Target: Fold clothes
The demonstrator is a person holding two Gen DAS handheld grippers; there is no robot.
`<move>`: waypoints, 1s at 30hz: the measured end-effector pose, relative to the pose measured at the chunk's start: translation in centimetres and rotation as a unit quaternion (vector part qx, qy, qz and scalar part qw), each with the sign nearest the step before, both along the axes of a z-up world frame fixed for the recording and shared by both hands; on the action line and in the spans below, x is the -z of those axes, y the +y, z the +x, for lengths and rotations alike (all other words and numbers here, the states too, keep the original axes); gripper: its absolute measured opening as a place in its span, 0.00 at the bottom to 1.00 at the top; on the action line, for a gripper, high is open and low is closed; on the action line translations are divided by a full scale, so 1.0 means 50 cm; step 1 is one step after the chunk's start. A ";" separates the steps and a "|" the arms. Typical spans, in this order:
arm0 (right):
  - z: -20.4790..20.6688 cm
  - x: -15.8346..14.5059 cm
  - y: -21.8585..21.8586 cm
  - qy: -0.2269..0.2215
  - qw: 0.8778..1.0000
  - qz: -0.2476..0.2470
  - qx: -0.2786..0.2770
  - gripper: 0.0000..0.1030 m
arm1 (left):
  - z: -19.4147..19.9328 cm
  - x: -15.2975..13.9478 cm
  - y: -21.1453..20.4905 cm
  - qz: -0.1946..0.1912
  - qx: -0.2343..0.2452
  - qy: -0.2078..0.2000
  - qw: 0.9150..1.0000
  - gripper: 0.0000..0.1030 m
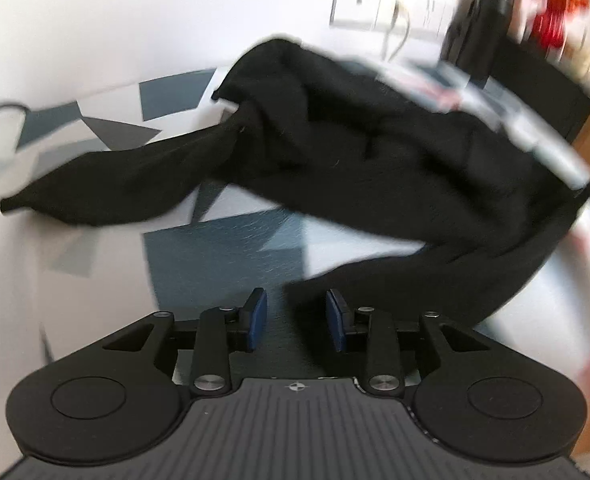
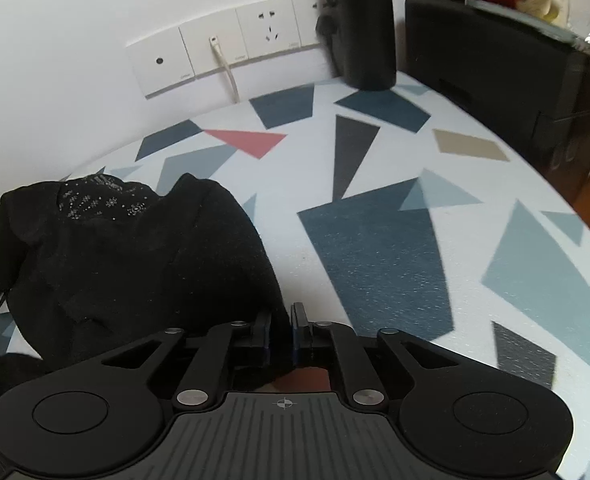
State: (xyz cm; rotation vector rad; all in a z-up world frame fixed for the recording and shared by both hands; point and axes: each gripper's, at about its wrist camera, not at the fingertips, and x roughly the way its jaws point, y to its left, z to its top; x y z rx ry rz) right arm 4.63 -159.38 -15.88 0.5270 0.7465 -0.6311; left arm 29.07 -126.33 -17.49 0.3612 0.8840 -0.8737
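Black knit garment (image 2: 135, 264) lies in a loose heap on the patterned tabletop (image 2: 375, 248), unfolded. No crease or flat panel is visible; a speckled lining shows at the top of the heap. Judgement: the fold is at its start, with spreading, aligning and every fold still to do.

Right gripper (image 2: 281, 332): fingers nearly closed, pinching the near edge of the garment; cloth passes between the pads. Left gripper (image 1: 296, 322): fingers spread apart, nothing between them, poised just short of a dark fold of the garment. The left wrist view is motion-blurred, so details there are uncertain. In it one long strip of the garment, probably a sleeve (image 1: 107, 188), trails out away from the main heap.

Room, relative to the garment:
- Far side from the left gripper, in the right wrist view: broad bare tabletop, enough for laying the piece flat, in my judgement.
- Beyond it, toward the wall: a dark bottle (image 2: 361, 24) standing near the socket panel (image 2: 223, 52), well apart from the cloth.
- Further still along that side: a black box (image 2: 495, 80) at the table's back edge, with red items and a mug on top.
- The table's curved rim runs past the bare area; cloth spread too far that way could hang over.
- Behind the heap, the wall is near.
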 end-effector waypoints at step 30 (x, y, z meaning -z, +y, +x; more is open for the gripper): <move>0.048 -0.028 0.097 0.015 0.998 -0.060 -0.028 0.73 | -0.018 0.031 -0.031 0.006 -0.001 -0.033 0.999 1.00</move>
